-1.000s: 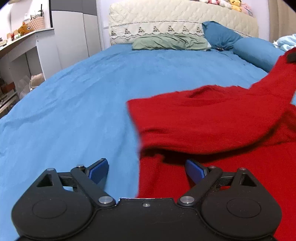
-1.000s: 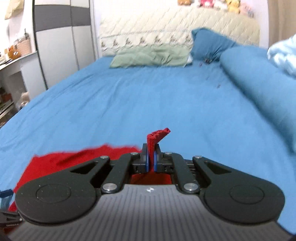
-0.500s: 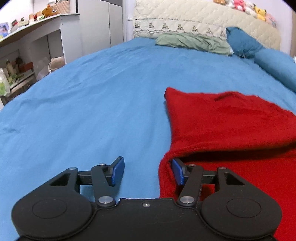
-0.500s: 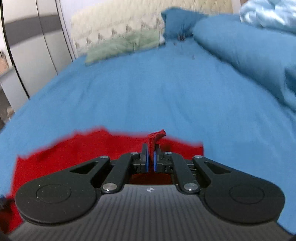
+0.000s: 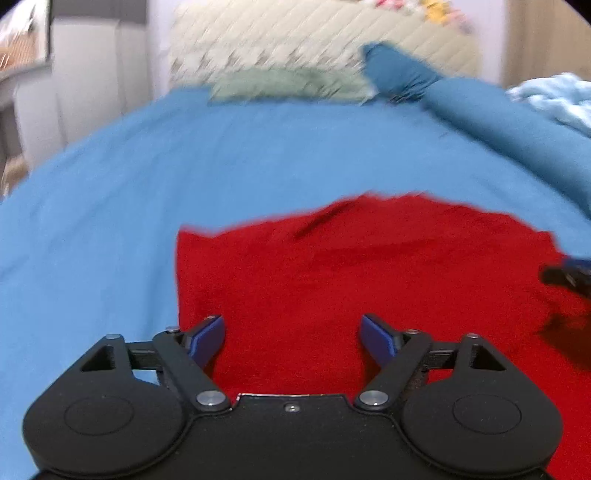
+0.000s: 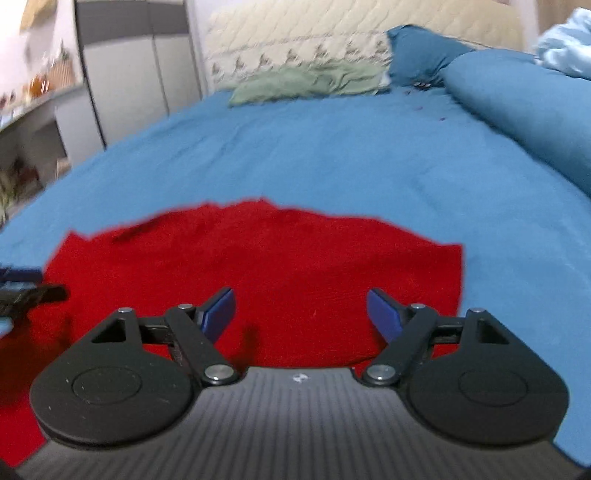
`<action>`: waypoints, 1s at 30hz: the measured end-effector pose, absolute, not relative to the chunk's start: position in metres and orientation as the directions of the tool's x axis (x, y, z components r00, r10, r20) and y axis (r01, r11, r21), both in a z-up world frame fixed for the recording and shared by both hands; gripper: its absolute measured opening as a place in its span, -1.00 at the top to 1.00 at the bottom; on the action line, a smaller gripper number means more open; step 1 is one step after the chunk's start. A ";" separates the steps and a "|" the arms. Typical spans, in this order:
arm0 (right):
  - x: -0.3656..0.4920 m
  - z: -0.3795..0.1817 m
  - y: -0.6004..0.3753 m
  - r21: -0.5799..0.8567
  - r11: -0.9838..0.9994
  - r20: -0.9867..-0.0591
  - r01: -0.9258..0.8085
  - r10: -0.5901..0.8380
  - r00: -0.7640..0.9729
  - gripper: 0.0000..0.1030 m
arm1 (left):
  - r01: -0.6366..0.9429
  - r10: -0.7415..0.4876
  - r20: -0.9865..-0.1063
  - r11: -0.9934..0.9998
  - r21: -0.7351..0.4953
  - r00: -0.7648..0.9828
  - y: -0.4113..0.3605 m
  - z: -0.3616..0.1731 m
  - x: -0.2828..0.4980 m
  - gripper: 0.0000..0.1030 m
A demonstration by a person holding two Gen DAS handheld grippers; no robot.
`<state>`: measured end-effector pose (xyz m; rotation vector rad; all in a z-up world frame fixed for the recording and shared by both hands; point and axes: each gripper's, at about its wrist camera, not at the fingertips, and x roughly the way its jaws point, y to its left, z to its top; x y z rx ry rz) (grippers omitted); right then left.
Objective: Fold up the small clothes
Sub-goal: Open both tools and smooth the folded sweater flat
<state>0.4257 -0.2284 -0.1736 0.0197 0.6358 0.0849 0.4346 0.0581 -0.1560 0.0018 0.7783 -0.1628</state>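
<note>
A red knit garment (image 5: 351, 273) lies flat on the blue bedsheet (image 5: 110, 221), folded over itself. It also shows in the right wrist view (image 6: 266, 266). My left gripper (image 5: 293, 338) is open and empty, just above the garment's near left part. My right gripper (image 6: 301, 312) is open and empty above the garment's near right part. The right gripper's tip shows at the right edge of the left wrist view (image 5: 569, 275). The left gripper's tip shows at the left edge of the right wrist view (image 6: 26, 291).
A green pillow (image 6: 310, 83) and dark blue pillows (image 6: 417, 55) lie at the cream headboard (image 6: 332, 33). A rolled blue duvet (image 6: 524, 107) runs along the right side. White wardrobes (image 6: 125, 85) and a shelf (image 6: 33, 103) stand left of the bed.
My right gripper has let go of the red cloth and opened. The garment now lies flat. My left gripper has shifted right, over the garment, and opened wider.
</note>
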 end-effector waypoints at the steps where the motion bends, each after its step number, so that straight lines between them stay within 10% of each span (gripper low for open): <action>1: 0.428 -0.182 -0.227 0.022 0.997 -0.618 -0.071 0.069 0.783 -0.82 | 0.138 -0.157 -0.697 0.987 -0.083 0.700 0.067 -0.162 0.434 -0.60; 12: 0.402 -0.171 -0.245 0.068 0.994 -0.562 -0.080 0.105 0.821 -0.85 | 0.124 -0.167 -0.586 0.986 -0.114 0.793 0.116 -0.125 0.427 -0.71; 17: 0.416 -0.161 -0.240 0.090 0.993 -0.549 -0.070 0.108 0.829 -0.86 | 0.310 -0.373 -0.546 0.928 -0.208 0.750 0.115 -0.122 0.474 -0.70; 22: 0.425 -0.174 -0.246 0.106 0.994 -0.570 -0.041 0.094 0.816 -0.85 | 0.263 -0.261 -0.686 0.959 -0.105 0.679 0.113 -0.160 0.516 -0.69; 30: 0.421 -0.189 -0.258 0.102 0.995 -0.579 -0.011 0.068 0.813 -0.85 | 0.205 -0.250 -0.670 0.968 -0.148 0.699 0.127 -0.157 0.497 -0.72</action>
